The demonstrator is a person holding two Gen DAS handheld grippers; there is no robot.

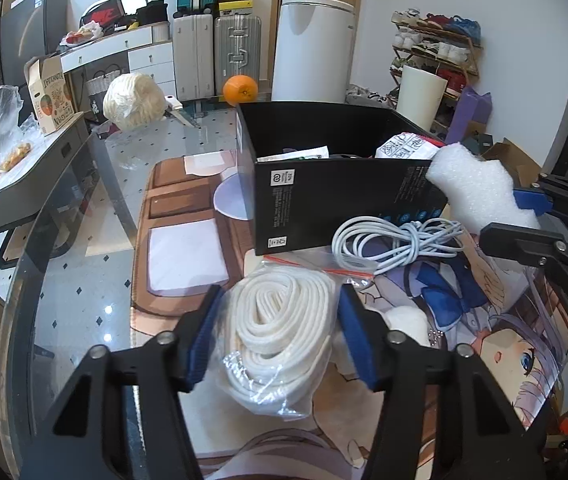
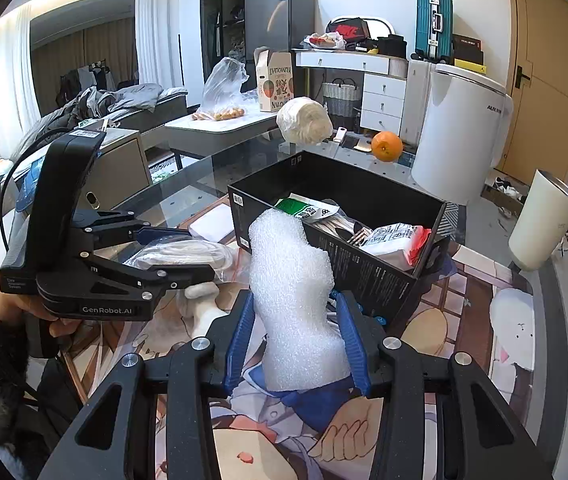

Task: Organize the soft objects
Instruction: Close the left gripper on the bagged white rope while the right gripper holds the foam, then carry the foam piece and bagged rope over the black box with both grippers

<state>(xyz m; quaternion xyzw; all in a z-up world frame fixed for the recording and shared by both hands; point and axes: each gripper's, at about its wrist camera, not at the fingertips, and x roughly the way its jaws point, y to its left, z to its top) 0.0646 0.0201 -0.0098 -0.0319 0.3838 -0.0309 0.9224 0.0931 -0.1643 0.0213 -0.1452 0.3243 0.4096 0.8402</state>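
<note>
A clear bag of coiled white rope (image 1: 280,332) lies on the printed desk mat (image 1: 463,312), and my left gripper (image 1: 280,292) is shut on it, a blue pad against each side. From the right wrist view the same bag (image 2: 188,254) sits between the left gripper's (image 2: 200,252) fingers. My right gripper (image 2: 295,296) is shut on a white foam piece (image 2: 291,280), held upright just in front of the open black box (image 2: 363,272). From the left the foam (image 1: 471,184) overlaps the box's (image 1: 323,196) near right corner.
A bundled white cable (image 1: 387,240) lies on the mat against the box. Packets and papers fill the box. An orange (image 1: 240,89) and a bagged pale bundle (image 1: 132,100) sit at the glass table's far end. A white tumbler (image 2: 543,220) stands right of the box.
</note>
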